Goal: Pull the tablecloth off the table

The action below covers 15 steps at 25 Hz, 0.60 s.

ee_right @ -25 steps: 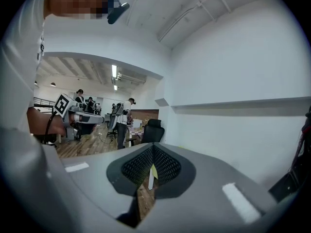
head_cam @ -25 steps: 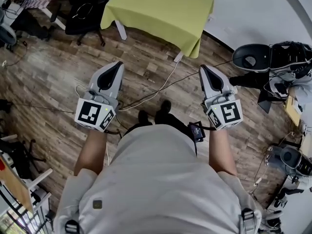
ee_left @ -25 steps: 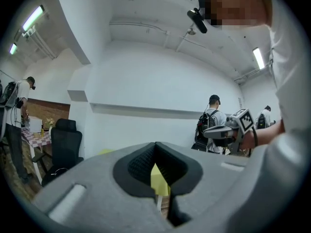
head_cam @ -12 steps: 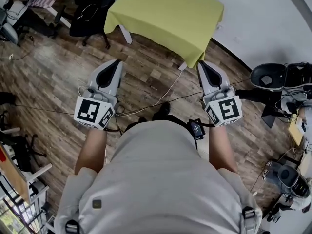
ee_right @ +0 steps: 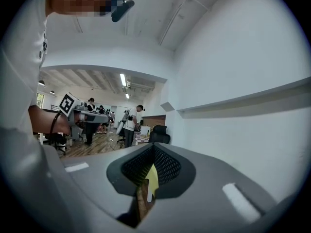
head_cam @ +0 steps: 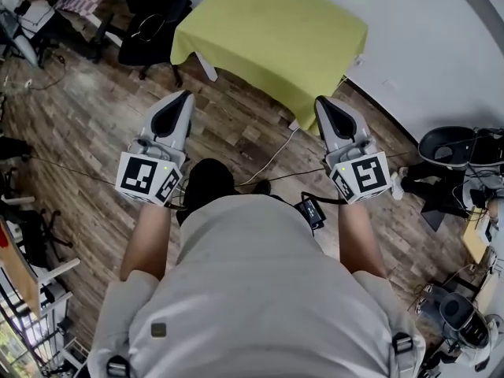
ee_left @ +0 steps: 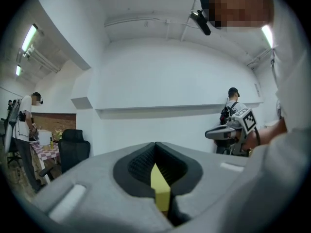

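While you hold both forearms out level, your left gripper [head_cam: 183, 98] and right gripper [head_cam: 322, 102] point toward the yellow-green tablecloth [head_cam: 272, 30], fingers [head_cam: 189, 110] pressed together on nothing. That tablecloth lies draped over its tabletop near them, with wooden floor [head_cam: 94, 132] around it and a white wall [head_cam: 425, 46] behind.

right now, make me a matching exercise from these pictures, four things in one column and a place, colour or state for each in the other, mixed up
Things:
1. tablecloth
2. office chair
3. left hand-held gripper
4. white cable

Descriptions:
A. black, standing at the upper left of the head view
B. jaws together, gripping nothing
C. yellow-green, draped and hanging down at the edges
D. lying loose on the wood floor

Pairs: 1-C, 2-A, 3-B, 4-D
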### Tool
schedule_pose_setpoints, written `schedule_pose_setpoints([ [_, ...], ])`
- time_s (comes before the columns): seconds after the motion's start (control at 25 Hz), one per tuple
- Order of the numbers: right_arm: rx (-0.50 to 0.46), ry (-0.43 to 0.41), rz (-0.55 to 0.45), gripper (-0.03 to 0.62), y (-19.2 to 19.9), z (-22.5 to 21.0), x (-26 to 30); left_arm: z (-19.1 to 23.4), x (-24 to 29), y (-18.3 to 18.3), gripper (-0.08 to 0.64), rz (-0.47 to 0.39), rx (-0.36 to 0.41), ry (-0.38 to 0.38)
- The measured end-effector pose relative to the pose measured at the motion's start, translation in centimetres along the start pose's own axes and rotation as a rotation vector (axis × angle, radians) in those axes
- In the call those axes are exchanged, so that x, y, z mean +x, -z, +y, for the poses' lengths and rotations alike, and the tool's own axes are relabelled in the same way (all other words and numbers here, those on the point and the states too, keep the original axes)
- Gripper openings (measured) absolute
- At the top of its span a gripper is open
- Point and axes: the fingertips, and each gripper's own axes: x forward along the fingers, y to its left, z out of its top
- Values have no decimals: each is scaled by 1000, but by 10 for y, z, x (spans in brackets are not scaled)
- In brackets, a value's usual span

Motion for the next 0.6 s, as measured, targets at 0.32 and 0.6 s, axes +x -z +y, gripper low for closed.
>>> schedule_pose_setpoints([
  [0.32, 5, 10, -3, 11, 3, -28, 21, 13, 32, 1, 2, 8, 17, 18],
  [0.6, 3, 47, 48, 11, 14, -48, 65, 55, 86, 16, 2, 12, -6, 82],
])
